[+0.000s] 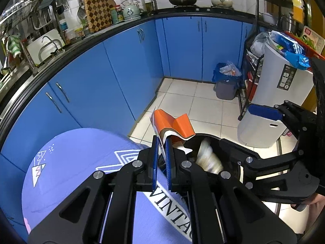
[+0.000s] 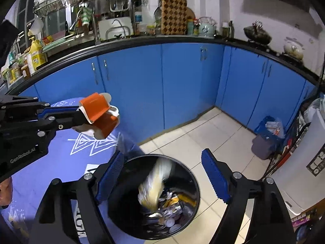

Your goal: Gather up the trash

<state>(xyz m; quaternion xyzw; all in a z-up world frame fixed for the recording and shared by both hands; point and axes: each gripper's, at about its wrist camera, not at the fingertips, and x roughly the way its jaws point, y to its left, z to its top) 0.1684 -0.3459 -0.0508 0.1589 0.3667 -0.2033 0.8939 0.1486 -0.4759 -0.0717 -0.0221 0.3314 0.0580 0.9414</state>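
My left gripper (image 1: 161, 154) is shut on a folded orange and white carton (image 1: 172, 124), which sticks up above its blue pads. In the right wrist view the same carton (image 2: 99, 114) hangs over the purple table edge, left of the bin. My right gripper (image 2: 162, 172) stands open right above a round black trash bin (image 2: 191, 174). A blurred pale yellow packet (image 2: 152, 187) is in the bin's mouth, below the pads and touching neither. Several wrappers and lids lie at the bin's bottom. The packet (image 1: 209, 159) also shows blurred in the left wrist view.
A table with a purple printed cloth (image 1: 77, 158) stands left of the bin. Blue cabinets (image 2: 182, 85) line the walls. A small grey bin with a blue liner (image 1: 226, 83), a wire rack and a white appliance (image 1: 274, 93) stand on the tiled floor at the right.
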